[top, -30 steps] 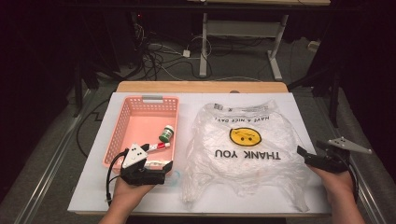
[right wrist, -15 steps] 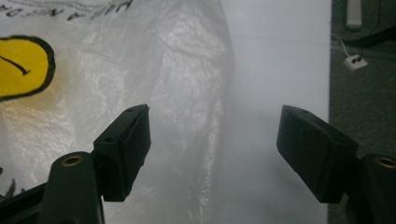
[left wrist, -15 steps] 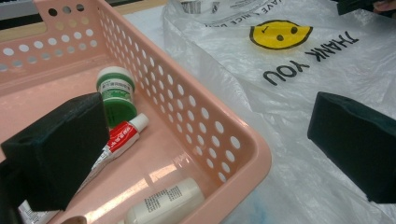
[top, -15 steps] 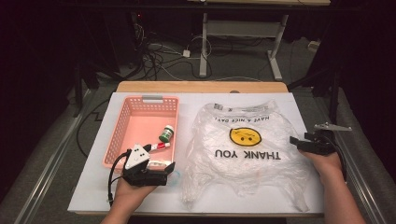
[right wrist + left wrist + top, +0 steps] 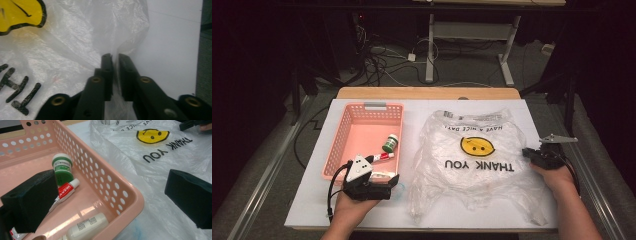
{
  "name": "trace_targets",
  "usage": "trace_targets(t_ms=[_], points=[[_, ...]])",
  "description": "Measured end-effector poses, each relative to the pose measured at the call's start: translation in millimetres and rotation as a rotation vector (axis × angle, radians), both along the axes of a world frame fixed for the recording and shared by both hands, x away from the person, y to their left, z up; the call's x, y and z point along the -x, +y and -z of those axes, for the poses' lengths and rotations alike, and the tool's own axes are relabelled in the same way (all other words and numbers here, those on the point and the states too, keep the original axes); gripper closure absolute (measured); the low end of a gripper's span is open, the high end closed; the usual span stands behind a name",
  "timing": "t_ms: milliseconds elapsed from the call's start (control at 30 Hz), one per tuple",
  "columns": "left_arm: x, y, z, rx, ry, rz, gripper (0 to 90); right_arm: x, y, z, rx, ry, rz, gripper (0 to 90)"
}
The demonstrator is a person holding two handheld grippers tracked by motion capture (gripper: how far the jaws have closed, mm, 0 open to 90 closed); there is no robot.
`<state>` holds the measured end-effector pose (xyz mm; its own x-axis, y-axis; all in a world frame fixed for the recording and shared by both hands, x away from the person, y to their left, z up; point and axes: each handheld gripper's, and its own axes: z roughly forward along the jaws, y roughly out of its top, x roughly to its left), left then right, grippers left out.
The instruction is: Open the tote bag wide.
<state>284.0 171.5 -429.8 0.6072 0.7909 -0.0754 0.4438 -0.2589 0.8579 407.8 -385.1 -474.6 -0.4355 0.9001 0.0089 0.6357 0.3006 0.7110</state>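
Note:
A clear plastic bag point(image 5: 472, 165) with a yellow smiley and "THANK YOU" lies flat on the white table. My right gripper point(image 5: 527, 152) is at the bag's right edge. Its jaws have just been closing and are now shut on a fold of the bag's film point(image 5: 75, 37), pinched at the right gripper point(image 5: 114, 57). My left gripper point(image 5: 393, 181) rests open at the near right corner of the pink basket point(image 5: 343, 145). From the left gripper point(image 5: 110, 177), I see one pad over the basket point(image 5: 120, 192) and the other over the bag point(image 5: 175, 152).
In the basket lie a green-lidded jar point(image 5: 62, 167), a red and white tube point(image 5: 65, 191) and a white bottle point(image 5: 86, 226). The jar point(image 5: 390, 143) sits near the basket's right wall. The table's right edge is just beyond my right hand.
My right gripper has moved left to the bag's edge and its jaws have closed on the film. The left gripper has not moved.

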Motion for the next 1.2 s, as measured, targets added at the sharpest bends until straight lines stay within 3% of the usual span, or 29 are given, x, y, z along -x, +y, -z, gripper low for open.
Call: trace_targets(t_ms=[167, 267, 333, 500, 600, 800, 900, 1033, 1200], points=[[-3.2, -1.0, 0.0, -0.005, 0.015, 0.01, 0.0, 1.0, -2.3, -0.3, -0.034, 0.006, -0.006, 90.0], [-5.0, 0.1, -0.1, 0.003, 0.029, 0.002, 0.0, 3.1, -5.7, -1.7, -0.06, -0.01, 0.027, 90.0], [-5.9, 0.7, -0.7, 0.017, 0.019, 0.007, 0.0, 4.4, -8.1, -2.2, -0.075, -0.025, 0.053, 90.0], [-3.0, -1.7, -4.1, -0.005, -0.037, 0.009, 0.0, 8.8, -15.1, -3.5, -0.067, -0.045, 0.106, 90.0], [-2.4, -2.7, -4.6, -0.008, -0.044, 0.011, 0.0, 12.9, -21.8, -4.6, -0.087, -0.049, 0.146, 90.0], [-3.8, -4.3, -4.8, 0.013, -0.044, 0.025, 0.0, 40.4, -46.8, -9.0, -0.136, -0.089, 0.243, 90.0], [-4.1, -5.9, -6.4, 0.009, -0.05, 0.039, 0.0, 56.4, -45.2, -10.7, -0.122, -0.097, 0.265, 90.0], [-4.1, -7.8, -7.5, 0.017, -0.043, 0.05, 0.0, 70.3, -40.3, -13.0, -0.124, -0.108, 0.263, 90.0], [-6.4, -9.4, -7.4, 0.024, -0.002, 0.083, 0.0, 96.5, -23.2, -14.6, -0.101, -0.114, 0.214, 88.3]])
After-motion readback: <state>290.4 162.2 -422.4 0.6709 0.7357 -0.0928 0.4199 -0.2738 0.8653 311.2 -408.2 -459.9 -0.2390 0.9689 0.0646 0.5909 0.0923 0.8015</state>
